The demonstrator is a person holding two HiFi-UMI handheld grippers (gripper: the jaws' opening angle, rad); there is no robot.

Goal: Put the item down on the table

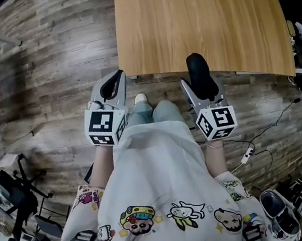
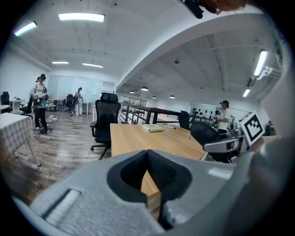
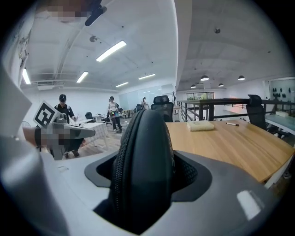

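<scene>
Nearest to us, our right gripper (image 1: 203, 93) has its fingers spread wide and clamped on one black zippered case (image 3: 143, 156). The case is held upright in the air at the near edge of the wooden table (image 1: 181, 27). Our left gripper (image 1: 113, 87) has its fingers closed together on nothing. Each gripper carries one marker cube (image 1: 106, 127), two in all. Farther off on the tabletop lie one beige pad (image 3: 201, 125) and one pen (image 3: 233, 123).

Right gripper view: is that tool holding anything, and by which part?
The right gripper has its jaws shut on a black oval zippered case, pinching its near end across the two broad sides; the far end sticks out. The left gripper holds nothing.
</scene>
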